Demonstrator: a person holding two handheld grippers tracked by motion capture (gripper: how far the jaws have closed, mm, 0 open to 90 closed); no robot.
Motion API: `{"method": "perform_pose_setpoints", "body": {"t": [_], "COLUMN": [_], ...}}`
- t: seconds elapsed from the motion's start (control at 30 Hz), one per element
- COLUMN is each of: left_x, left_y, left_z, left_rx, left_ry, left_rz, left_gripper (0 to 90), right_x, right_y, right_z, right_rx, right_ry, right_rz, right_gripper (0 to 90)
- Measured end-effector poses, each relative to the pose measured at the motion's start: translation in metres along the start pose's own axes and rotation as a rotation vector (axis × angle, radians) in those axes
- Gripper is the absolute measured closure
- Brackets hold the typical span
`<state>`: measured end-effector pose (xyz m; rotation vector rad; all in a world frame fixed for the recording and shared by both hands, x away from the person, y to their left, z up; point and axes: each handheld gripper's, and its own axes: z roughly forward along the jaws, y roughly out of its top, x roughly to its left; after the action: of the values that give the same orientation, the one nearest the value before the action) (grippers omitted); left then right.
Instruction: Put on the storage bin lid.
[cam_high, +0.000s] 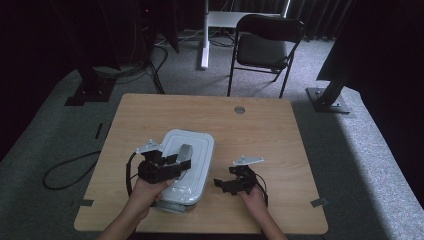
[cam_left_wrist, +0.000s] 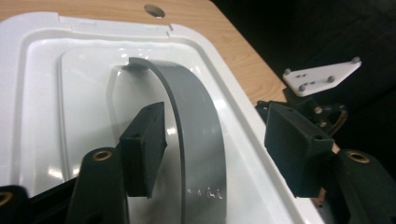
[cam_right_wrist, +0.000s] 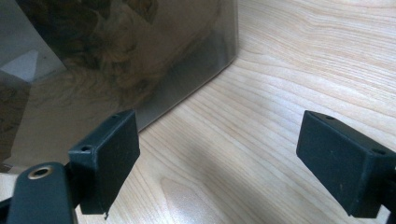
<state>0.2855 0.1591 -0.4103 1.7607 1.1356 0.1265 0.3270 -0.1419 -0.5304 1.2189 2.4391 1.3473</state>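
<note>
wooden desk carries a white lidded box left of middle, its grey handle running lengthwise between the left claw's spread jaws, untouched; right claw waits open beside the box.

Black folding chair behind wooden table.

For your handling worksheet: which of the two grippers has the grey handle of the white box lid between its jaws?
The left gripper: the grey handle arches up between its open jaws without being pinched. The right gripper has bare table between its jaws.
</note>
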Motion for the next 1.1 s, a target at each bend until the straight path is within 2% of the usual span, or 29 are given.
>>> {"method": "perform_pose_setpoints", "body": {"t": [0.1, 0.2, 0.27, 0.3, 0.33, 0.4, 0.5, 0.57, 0.67, 0.97, 1.1], "left_x": [0.003, 0.008, 0.011, 0.013, 0.015, 0.016, 0.021, 0.026, 0.034, 0.071, 0.09], "left_y": [0.0, -0.001, -0.002, -0.002, -0.003, -0.004, -0.007, -0.01, -0.014, -0.027, -0.033], "left_z": [-0.005, -0.011, -0.015, -0.017, -0.018, -0.021, -0.026, -0.029, -0.034, -0.045, -0.046], "left_rx": [-0.003, -0.015, -0.023, -0.022, -0.017, -0.016, -0.029, -0.025, -0.041, -0.119, -0.124], "left_ry": [0.0, 0.0, -0.007, -0.023, -0.027, 0.005, 0.047, 0.065, 0.104, 0.236, 0.281], "left_rz": [-0.004, 0.016, 0.039, 0.055, 0.073, 0.117, 0.155, 0.161, 0.168, 0.116, 0.072], "left_gripper": [33.8, 28.9, 24.8, 17.8, 15.3, 9.6, 9.4, 0.4, 0.4, 0.5, 0.5], "right_x": [0.0, 0.0, -0.001, -0.002, -0.002, -0.003, 0.0, 0.003, 0.001, -0.003, -0.005], "right_y": [0.001, 0.001, 0.001, 0.001, 0.001, 0.002, 0.004, 0.007, 0.006, 0.003, 0.002], "right_z": [-0.001, -0.003, -0.004, -0.004, -0.005, -0.006, -0.012, -0.015, -0.014, -0.011, -0.011], "right_rx": [-0.003, -0.007, -0.009, -0.012, -0.014, -0.013, -0.039, -0.046, -0.042, -0.018, -0.018], "right_ry": [-0.002, -0.007, -0.012, -0.012, -0.011, -0.018, -0.015, -0.024, -0.034, -0.041, -0.045], "right_rz": [-0.001, -0.004, -0.003, -0.001, 0.003, 0.003, -0.007, -0.019, -0.02, -0.005, -0.005], "right_gripper": [12.6, 12.6, 12.6, 12.6, 12.7, 12.6, 12.7, 12.6, 12.6, 12.6, 12.7]}}
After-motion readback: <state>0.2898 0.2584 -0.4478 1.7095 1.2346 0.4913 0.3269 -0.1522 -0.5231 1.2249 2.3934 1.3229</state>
